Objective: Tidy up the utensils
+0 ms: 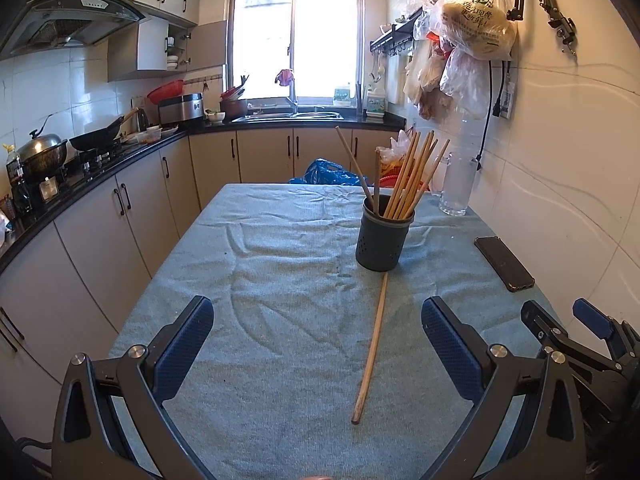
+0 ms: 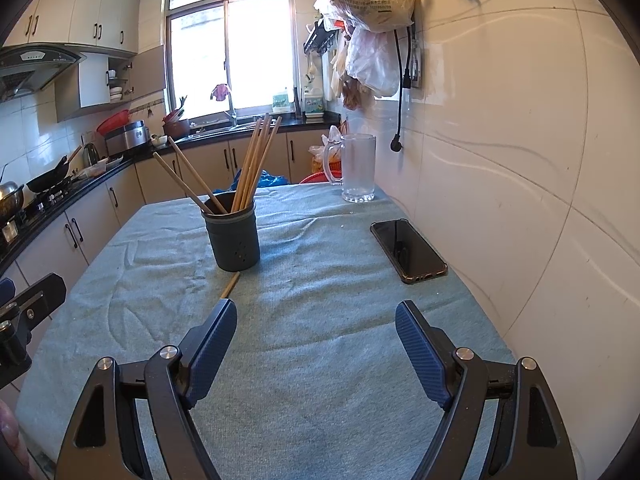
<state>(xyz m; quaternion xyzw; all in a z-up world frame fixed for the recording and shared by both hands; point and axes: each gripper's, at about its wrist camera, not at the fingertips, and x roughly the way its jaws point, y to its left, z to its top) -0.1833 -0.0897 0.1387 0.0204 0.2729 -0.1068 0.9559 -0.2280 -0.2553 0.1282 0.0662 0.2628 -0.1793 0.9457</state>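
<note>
While apart, chopstick (image 1: 372, 350) near holder (image 1: 382, 236).

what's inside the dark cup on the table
The cup holds a bunch of upright chopsticks, most leaning right, two leaning left. Its wall hides their lower ends and the bottom. One more chopstick lies outside on the cloth.

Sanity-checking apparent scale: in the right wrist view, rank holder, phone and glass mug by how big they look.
1. Holder, the dark cup, chopsticks left out.
2. Phone, close behind; it lies flat and foreshortened, so 1 versus 2 is unsure.
3. Glass mug, smallest, but it stands farthest from the camera.
</note>
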